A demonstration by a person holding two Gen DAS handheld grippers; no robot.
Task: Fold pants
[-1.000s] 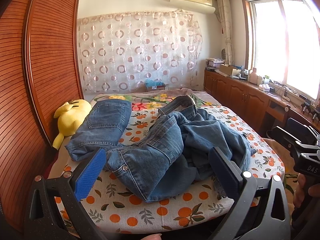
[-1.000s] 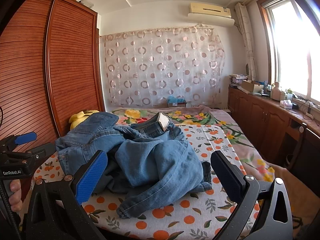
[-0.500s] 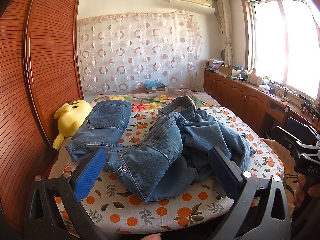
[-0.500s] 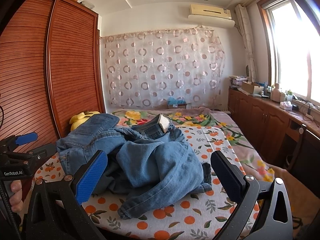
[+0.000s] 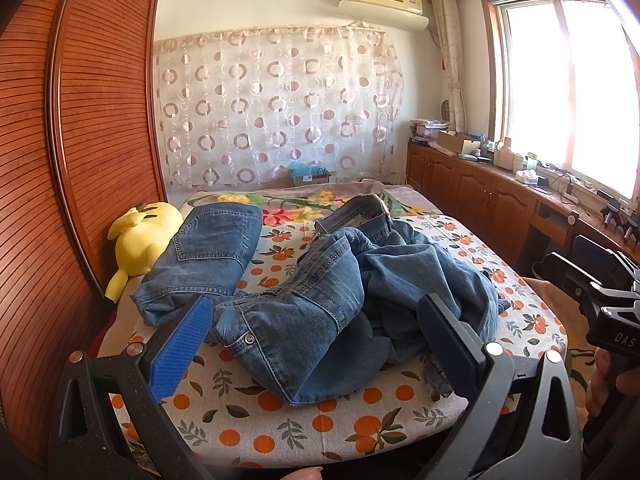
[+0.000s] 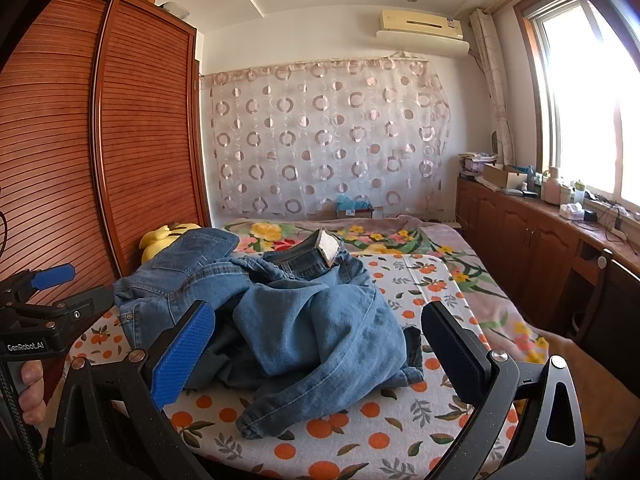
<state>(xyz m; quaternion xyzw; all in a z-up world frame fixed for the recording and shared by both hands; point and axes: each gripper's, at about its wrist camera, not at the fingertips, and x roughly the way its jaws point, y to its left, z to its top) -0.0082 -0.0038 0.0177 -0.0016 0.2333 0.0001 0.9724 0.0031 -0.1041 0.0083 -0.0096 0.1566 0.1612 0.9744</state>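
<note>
A crumpled pair of blue jeans (image 5: 340, 300) lies in a heap on the bed's orange-print sheet (image 5: 344, 428); it also shows in the right wrist view (image 6: 304, 328). A folded pair of jeans (image 5: 208, 256) lies flat behind it at the left. My left gripper (image 5: 312, 344) is open and empty, held in front of the heap's waistband near the bed's front edge. My right gripper (image 6: 316, 356) is open and empty, held in front of the heap's loose leg. Each gripper appears at the edge of the other's view.
A yellow plush toy (image 5: 140, 236) lies at the bed's left by the wooden wardrobe (image 5: 60, 200). Low wooden cabinets (image 5: 480, 196) with clutter run along the right wall under the window. A patterned curtain (image 5: 276, 108) hangs behind the bed.
Both views have shifted slightly, so the grippers have moved a little. The jeans have not moved and both grippers stay open.
</note>
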